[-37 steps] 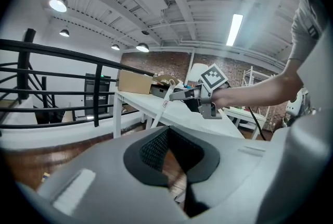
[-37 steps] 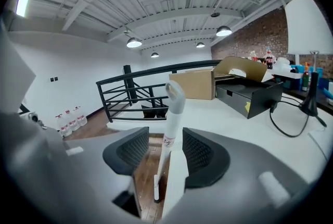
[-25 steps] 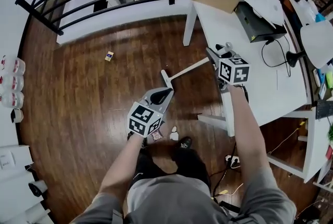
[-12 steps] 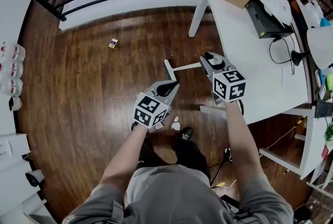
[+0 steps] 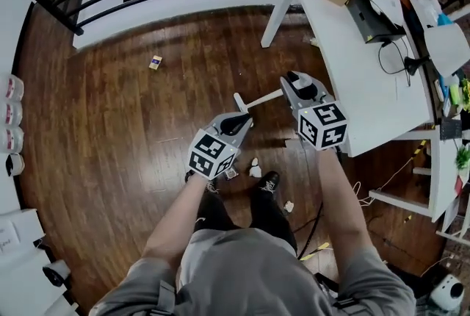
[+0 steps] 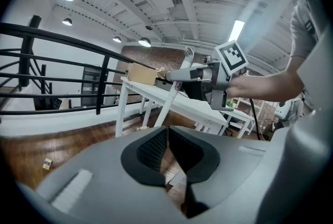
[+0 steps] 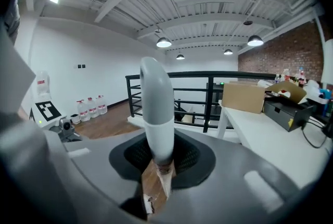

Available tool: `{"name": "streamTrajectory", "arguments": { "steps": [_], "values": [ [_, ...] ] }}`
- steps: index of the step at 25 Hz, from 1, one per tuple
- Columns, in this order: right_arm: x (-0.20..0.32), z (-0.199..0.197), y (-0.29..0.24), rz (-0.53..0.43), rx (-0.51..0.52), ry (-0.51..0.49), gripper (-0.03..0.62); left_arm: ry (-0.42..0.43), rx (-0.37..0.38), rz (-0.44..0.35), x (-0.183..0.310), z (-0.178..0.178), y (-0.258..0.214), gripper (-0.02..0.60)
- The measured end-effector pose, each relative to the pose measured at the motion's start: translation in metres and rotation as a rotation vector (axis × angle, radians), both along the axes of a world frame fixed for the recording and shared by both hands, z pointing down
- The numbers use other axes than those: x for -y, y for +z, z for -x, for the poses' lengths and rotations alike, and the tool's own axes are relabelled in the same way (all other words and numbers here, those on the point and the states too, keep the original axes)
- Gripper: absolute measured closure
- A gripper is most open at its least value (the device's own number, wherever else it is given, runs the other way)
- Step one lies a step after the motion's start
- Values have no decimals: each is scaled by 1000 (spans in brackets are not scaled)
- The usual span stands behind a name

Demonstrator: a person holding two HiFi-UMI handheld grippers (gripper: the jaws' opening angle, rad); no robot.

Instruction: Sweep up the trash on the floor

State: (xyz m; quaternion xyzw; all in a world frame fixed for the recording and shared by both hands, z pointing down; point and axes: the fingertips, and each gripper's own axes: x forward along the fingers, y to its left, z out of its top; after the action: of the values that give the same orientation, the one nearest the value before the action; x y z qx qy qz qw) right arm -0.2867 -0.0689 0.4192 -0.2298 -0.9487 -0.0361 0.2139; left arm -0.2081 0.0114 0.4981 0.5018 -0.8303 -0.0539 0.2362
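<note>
White and grey plastic handle (image 5: 261, 97): clamped between the pads of the right gripper (image 5: 292, 81) at centre frame of the head view. From there the handle slants down-left to a small white end-piece close to the dark wooden floor (image 5: 110, 131). Whether a brush is fitted there cannot be told.
Trash: a small yellow and blue scrap (image 5: 155, 62) lies on the floor at the upper left, well apart from both grippers. Crumpled white scraps (image 5: 255, 169) lie at lower centre, just beside the person's dark shoes (image 5: 267, 181).
Left gripper (image 5: 239, 118): the jaws are pressed together and nothing is held. It is aimed over the floor, near the handle's lower end.
Step in hand: the tool is judged to have been taken up, and no sweeping is judged to have begun, as every scrap lies loose.
Next move: the handle's lower end would need to be brought down to the floor and drawn across the scraps. A firm hold must be kept so that the handle does not twist.
Change: a second earlier the right gripper was spread wide at the edge of the white table (image 5: 352, 65). Its jaws have just been closing, with the handle between them, and it is now seen clear of that edge. The left gripper has been kept shut.
</note>
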Motion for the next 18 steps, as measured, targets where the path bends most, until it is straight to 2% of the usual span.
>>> {"name": "streamTrajectory", "arguments": {
  "steps": [6, 8, 10, 13, 18],
  "values": [
    [-2, -61, -52, -10, 49, 160, 522, 247, 25, -11, 14, -41, -6, 567],
    [5, -89, -67, -18, 53, 212, 522, 325, 18, -6, 27, -64, -9, 526],
    [16, -123, -78, -20, 56, 262, 522, 397, 16, 0, 44, -94, -11, 464],
    [33, -182, -94, -16, 72, 353, 522, 497, 32, 2, 75, -141, -16, 409],
    [61, -291, -117, 5, 109, 492, 522, 659, 69, 7, 130, -242, -22, 370]
  ]
}}
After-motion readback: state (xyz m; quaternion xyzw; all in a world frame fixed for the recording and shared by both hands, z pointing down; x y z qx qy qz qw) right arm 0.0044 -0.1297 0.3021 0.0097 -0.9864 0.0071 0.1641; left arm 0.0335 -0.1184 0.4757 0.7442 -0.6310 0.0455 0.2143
